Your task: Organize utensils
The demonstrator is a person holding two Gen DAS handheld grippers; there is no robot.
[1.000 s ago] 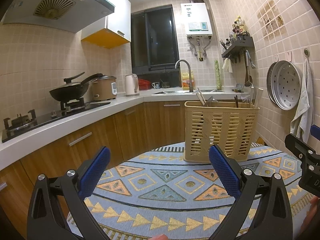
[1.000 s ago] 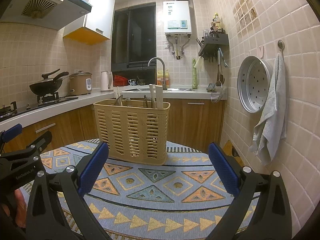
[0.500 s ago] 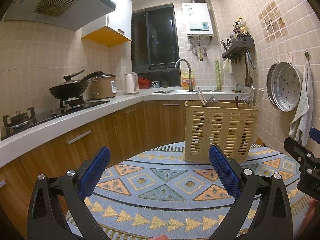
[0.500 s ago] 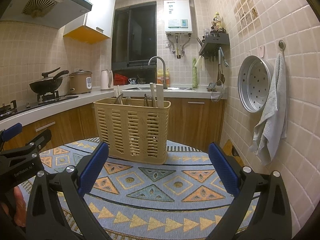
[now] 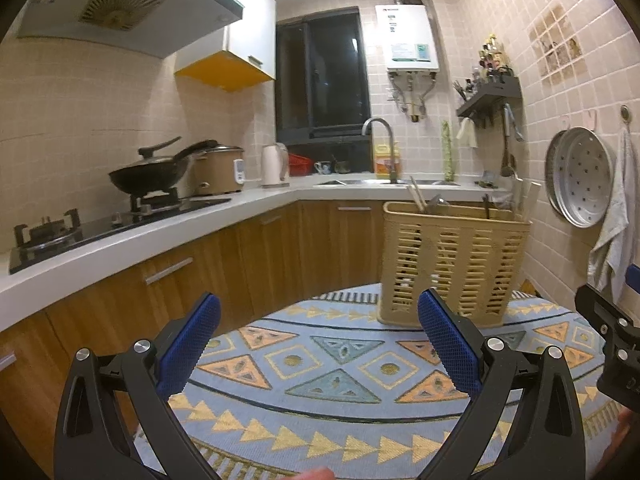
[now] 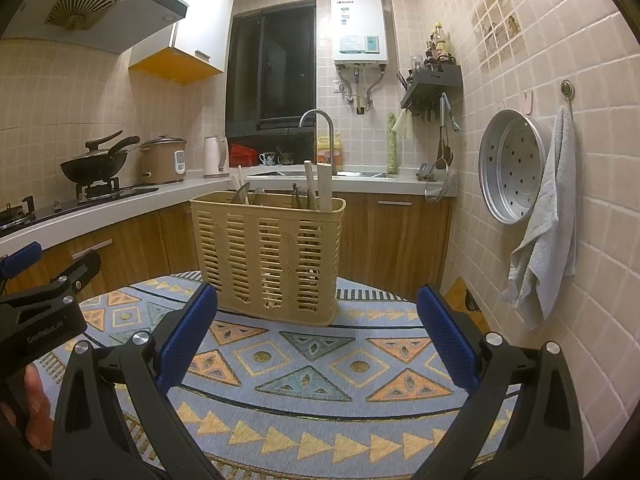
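Observation:
A tan slotted plastic utensil basket (image 5: 452, 264) stands upright at the far side of a round table covered by a blue patterned cloth (image 5: 336, 384); it also shows in the right wrist view (image 6: 268, 256). Chopsticks and other utensil handles (image 6: 320, 184) stick out of its top. My left gripper (image 5: 320, 324) is open and empty, short of the basket and to its left. My right gripper (image 6: 316, 316) is open and empty, in front of the basket. The right gripper's body shows at the right edge of the left wrist view (image 5: 612, 344).
Behind the table runs a white kitchen counter (image 5: 160, 232) with a wok (image 5: 152, 176), rice cooker (image 5: 220, 168) and kettle (image 5: 274, 164). A steamer tray (image 6: 512, 164) and a towel (image 6: 548, 224) hang on the tiled wall at the right.
Both grippers have drifted slightly, so the basket sits a little differently in each view. Both stay open and empty.

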